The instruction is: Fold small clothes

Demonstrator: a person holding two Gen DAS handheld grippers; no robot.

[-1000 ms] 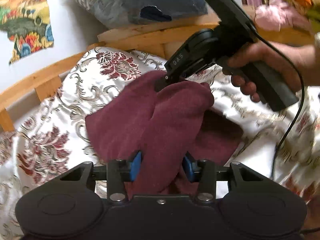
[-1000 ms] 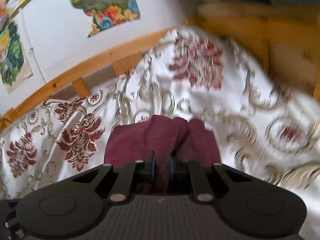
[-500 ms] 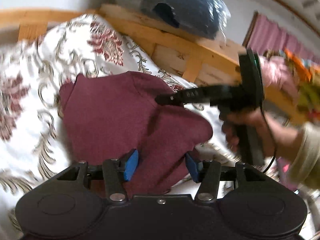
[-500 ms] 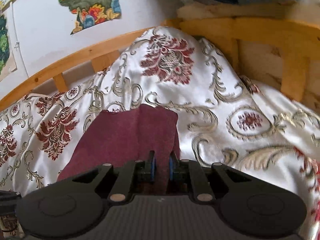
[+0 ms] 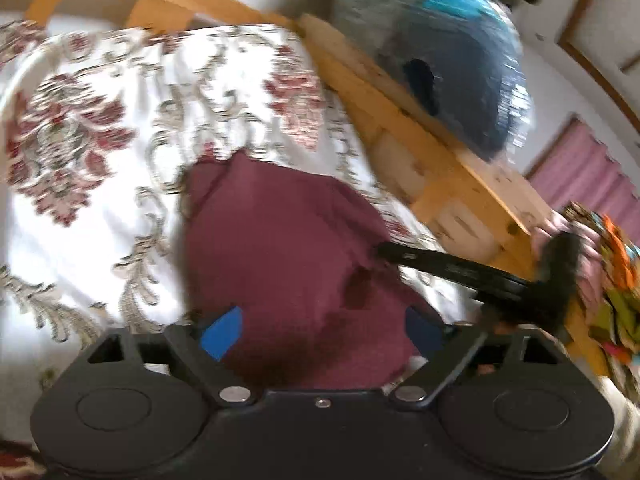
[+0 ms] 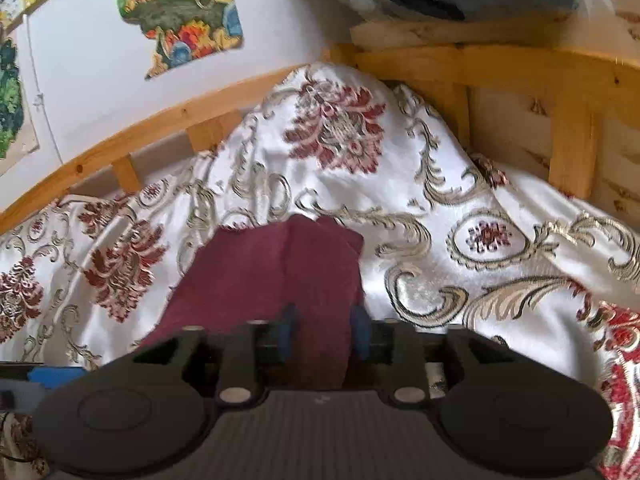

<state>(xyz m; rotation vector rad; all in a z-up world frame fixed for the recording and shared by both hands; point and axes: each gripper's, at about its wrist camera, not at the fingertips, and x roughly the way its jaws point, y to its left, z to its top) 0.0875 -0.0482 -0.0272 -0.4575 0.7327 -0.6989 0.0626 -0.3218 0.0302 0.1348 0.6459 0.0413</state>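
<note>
A dark maroon cloth [image 5: 280,240] lies folded on the white floral bedspread [image 5: 80,220]. My left gripper [image 5: 320,328] hovers at its near edge. Its jaws are opening wide, and the cloth lies between the blue pads [image 5: 222,332] without being pressed. My right gripper [image 5: 382,250] reaches in from the right, edge-on, its tips at the cloth's right side. In the right wrist view the maroon cloth [image 6: 272,272] runs between the right gripper's [image 6: 323,332] pads, which are opening and stand apart from it.
A wooden bed frame [image 5: 440,168] borders the bedspread [image 6: 440,220] at the back and right. A plastic-wrapped blue bundle [image 5: 440,60] sits on the frame. Colourful clothes [image 5: 616,280] are heaped at the far right. Posters [image 6: 180,12] hang on the wall.
Both grippers have let go of the maroon cloth and their jaws have spread. The left gripper rolled and shifted sideways. The cloth now lies flatter on the bedspread.
</note>
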